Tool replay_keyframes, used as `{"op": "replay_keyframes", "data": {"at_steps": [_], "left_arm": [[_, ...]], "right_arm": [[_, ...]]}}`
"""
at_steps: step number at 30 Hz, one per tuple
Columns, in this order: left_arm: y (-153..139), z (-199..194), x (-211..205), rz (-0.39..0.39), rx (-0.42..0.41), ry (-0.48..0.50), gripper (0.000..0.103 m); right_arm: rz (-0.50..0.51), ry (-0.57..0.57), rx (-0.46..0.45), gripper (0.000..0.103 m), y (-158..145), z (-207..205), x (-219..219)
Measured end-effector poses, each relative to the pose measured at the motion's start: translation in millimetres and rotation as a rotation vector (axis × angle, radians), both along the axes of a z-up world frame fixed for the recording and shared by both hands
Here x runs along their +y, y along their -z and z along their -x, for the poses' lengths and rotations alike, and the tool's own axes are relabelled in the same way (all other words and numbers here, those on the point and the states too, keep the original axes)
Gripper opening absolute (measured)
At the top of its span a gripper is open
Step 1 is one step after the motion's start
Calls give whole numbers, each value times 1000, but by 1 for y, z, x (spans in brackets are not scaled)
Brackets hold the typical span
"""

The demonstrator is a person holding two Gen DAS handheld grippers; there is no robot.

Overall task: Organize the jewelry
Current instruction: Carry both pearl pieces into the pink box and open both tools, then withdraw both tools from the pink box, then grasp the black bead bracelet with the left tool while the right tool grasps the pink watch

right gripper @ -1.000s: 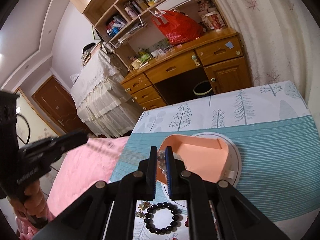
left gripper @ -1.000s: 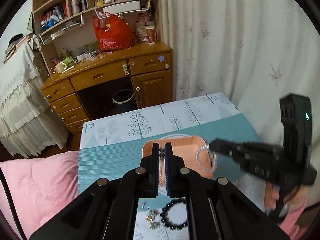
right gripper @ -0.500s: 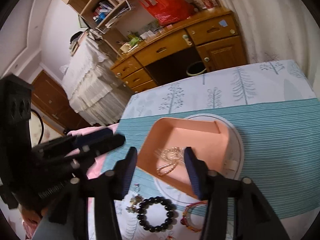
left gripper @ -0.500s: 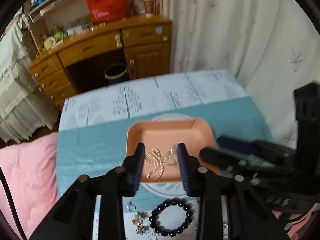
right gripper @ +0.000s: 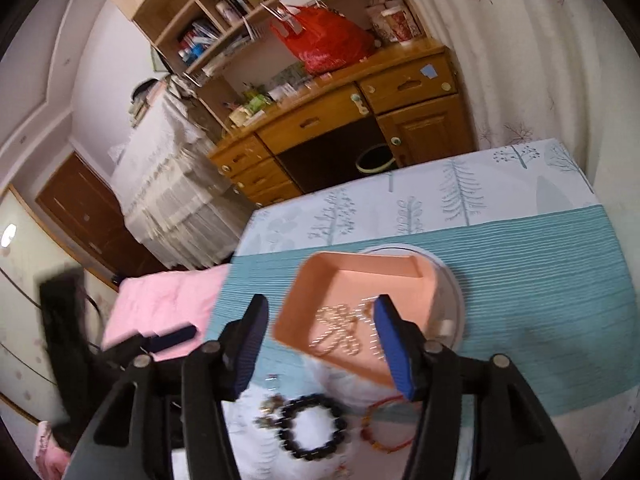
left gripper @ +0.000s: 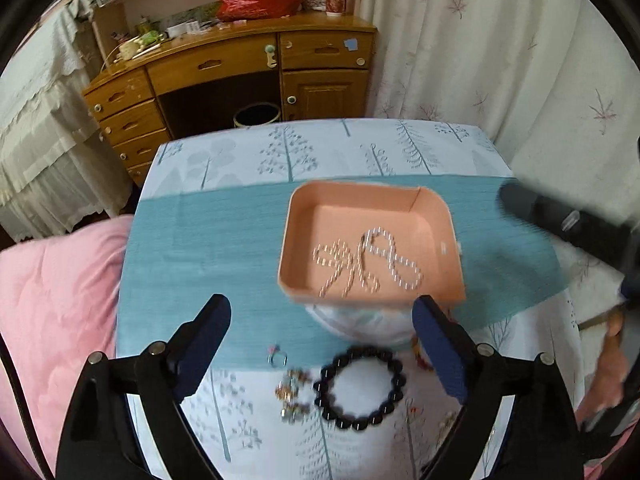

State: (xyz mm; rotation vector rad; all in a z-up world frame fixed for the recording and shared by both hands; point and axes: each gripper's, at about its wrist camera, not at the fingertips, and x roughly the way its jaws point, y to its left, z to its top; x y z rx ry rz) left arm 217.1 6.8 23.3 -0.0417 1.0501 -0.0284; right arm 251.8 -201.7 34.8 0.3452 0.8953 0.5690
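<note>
Both tools are spread wide with nothing between their fingers. The left hand-held gripper [left gripper: 320, 332] hovers over the near part of the desk [left gripper: 224, 240], its blue pads either side of the loose pieces below. The right hand-held gripper [right gripper: 320, 344] hangs in much the same attitude, one pad overlapping the near rim of the pink tray [left gripper: 436, 216] in its own view, though I cannot tell whether it touches.

Inside that tray lies a pale beaded necklace [left gripper: 368, 266], heaped in loops near the front wall. As far as I can judge, that is the only piece put away so far.

Left out on the cloth, just in front of the tray, are a black bead bracelet [left gripper: 360, 388], a small ring [left gripper: 278, 358] beside the teal stripe, a cluster of gold-coloured earrings [left gripper: 292, 396] next to the bracelet, and a red cord bracelet [right gripper: 386, 424] to its right. So the job looks early: one item stored, about four still to lift in. The earrings and ring look fiddly to pinch.
</note>
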Motion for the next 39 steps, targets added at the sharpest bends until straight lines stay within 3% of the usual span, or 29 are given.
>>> {"op": "replay_keyframes", "data": {"at_steps": [8,14,17,21,29,39], "left_arm": [[19,66,12,-1,-12,-57,92],[41,99,5,83,-16,7,92],[50,112,-3,91,-35,47,92],[56,122,-9,79,-74,68,92],[65,126,-18,47,-135,106,92],[79,122,-39,-33,-264,247,92]], "right_arm": [[0,-28,-192,64,-34,65,13],[100,16,-243,65,-17,107,10],[94,29,-257,65,0,128,-1],[54,42,-200,65,31,152,-21],[140,129,-208,65,71,199,-48],[211,97,-57,65,115,228,-44]]}}
